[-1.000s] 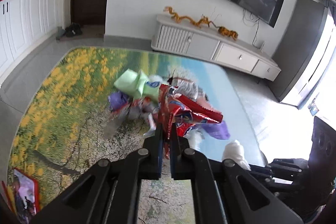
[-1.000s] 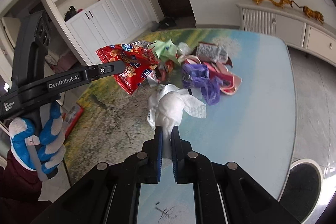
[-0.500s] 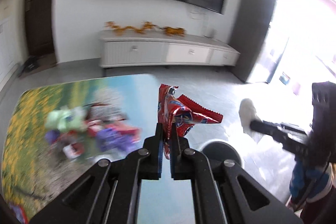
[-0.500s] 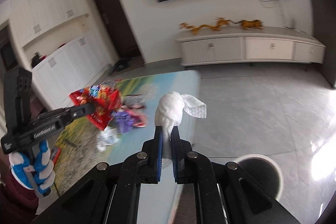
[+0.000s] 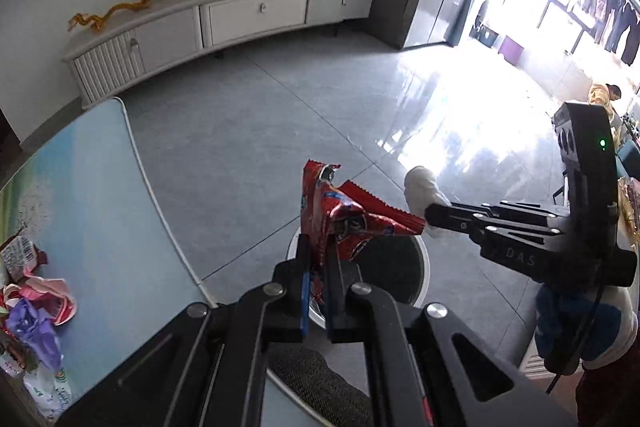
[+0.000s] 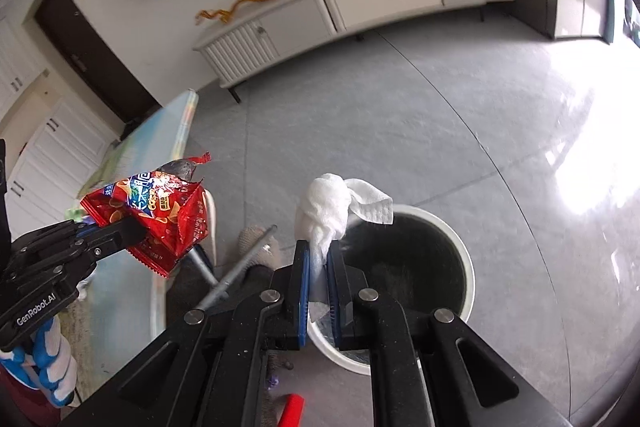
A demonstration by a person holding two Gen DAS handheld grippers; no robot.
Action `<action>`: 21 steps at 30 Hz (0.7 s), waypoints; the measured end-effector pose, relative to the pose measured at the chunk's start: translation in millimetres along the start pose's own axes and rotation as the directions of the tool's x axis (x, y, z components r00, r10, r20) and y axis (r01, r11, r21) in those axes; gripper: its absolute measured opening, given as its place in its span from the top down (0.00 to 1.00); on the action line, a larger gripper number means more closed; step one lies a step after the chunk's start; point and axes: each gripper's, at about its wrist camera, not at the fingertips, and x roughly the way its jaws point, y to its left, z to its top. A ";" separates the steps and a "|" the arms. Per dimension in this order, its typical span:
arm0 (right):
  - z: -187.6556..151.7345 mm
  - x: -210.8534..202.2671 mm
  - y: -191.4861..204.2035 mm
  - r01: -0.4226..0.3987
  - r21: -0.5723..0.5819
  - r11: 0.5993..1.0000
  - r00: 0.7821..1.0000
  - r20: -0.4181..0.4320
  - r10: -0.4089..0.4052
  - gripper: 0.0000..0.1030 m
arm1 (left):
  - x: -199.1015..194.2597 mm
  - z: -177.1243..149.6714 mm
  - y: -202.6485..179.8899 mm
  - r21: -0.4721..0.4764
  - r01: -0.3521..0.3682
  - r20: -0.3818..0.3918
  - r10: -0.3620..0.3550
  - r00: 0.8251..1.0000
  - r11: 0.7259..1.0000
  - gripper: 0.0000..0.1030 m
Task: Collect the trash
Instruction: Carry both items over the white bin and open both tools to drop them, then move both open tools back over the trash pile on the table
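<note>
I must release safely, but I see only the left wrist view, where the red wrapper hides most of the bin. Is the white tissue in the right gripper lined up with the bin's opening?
Observer: Yes. In the right wrist view the bin shows its dark mouth just beyond the right gripper, whose jaws are opening with the tissue between them.
Operator: And my wrapper?
Observer: There the left gripper holds the red wrapper left of the bin, in front of the table edge.

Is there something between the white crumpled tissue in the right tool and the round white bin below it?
Nothing visible. The white crumpled tissue hangs over the open mouth of the round white bin.
</note>
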 end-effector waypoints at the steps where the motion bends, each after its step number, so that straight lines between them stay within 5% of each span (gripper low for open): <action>1: 0.3 3.8 -10.7 0.003 0.014 1.000 1.000 -0.011 -0.003 0.90 | 14.1 1.9 -1.2 -0.002 0.008 -0.029 -0.008 1.000 1.000 0.95; 5: 4.9 30.7 -34.6 0.028 0.073 0.997 0.998 -0.064 -0.023 0.88 | 49.8 5.8 -3.7 -0.010 0.027 -0.094 -0.028 0.995 1.000 0.94; 10: -2.3 44.8 -64.7 0.083 0.132 0.988 0.994 -0.085 -0.072 0.65 | 74.2 10.3 -11.9 -0.046 0.087 -0.133 -0.092 0.987 0.995 0.83; 12: -5.4 45.5 -70.2 0.097 0.150 0.984 0.993 -0.089 -0.084 0.62 | 73.6 9.8 -11.1 -0.054 0.093 -0.126 -0.099 0.987 0.994 0.60; 21: -2.9 12.6 -53.3 0.069 0.135 0.988 0.998 -0.001 -0.069 0.61 | 22.9 18.6 0.2 -0.075 0.087 -0.005 -0.088 0.996 0.993 0.58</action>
